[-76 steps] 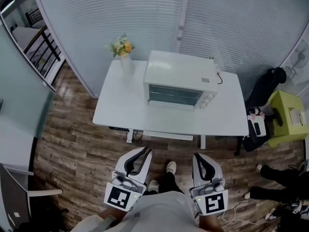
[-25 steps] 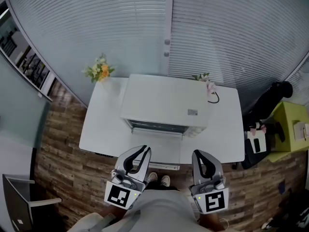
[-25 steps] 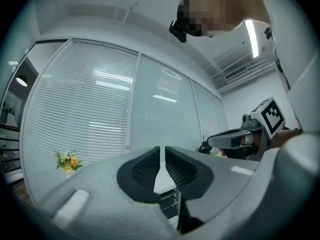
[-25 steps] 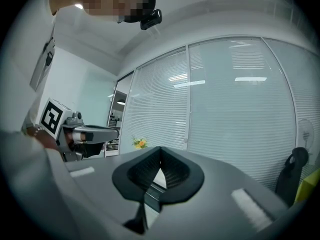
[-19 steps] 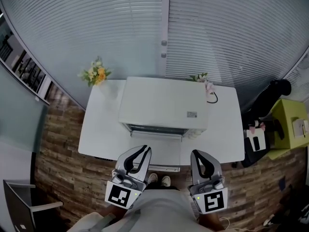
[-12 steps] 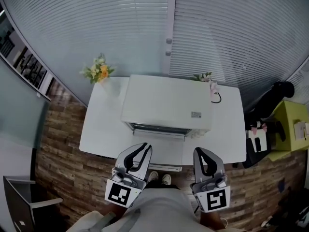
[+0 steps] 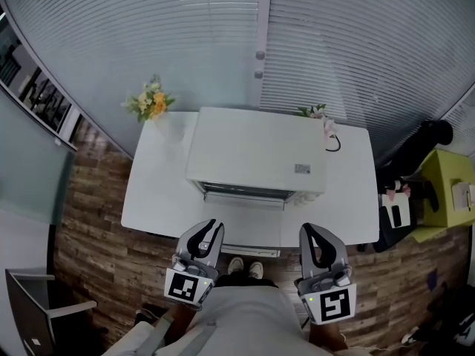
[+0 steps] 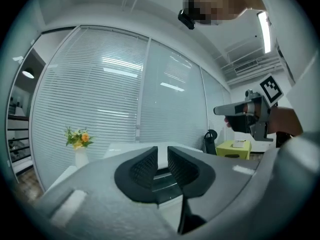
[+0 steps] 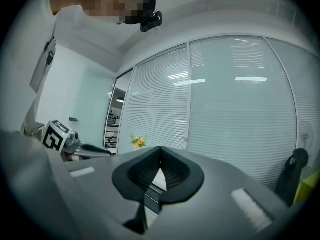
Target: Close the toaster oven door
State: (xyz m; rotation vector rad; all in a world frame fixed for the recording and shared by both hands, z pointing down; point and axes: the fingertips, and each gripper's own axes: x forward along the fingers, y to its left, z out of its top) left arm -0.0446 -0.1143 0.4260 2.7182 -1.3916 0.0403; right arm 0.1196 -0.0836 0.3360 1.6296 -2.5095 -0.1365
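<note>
A white toaster oven (image 7: pixel 256 153) stands in the middle of a white table (image 7: pixel 159 191), its glass front (image 7: pixel 245 193) facing me. From this steep angle I cannot tell how far the door is open. Both grippers hang at the table's near edge, short of the oven. My left gripper (image 7: pixel 211 230) points at the oven front; its jaws are opening, with a narrow gap and nothing between them (image 8: pixel 162 156). My right gripper (image 7: pixel 307 232) is shut and empty, its tips meeting (image 9: pixel 160 151).
A vase of yellow flowers (image 7: pixel 154 106) stands at the table's back left, a small pink sprig (image 7: pixel 320 116) and a cable at the back right. A black chair (image 7: pixel 423 143) and a yellow-green cabinet (image 7: pixel 451 199) are to the right. Blinds close off the far side.
I have walked up to the table since the earliest frame. In the last half second the left gripper's jaws have parted slightly; the right gripper has hardly moved.
</note>
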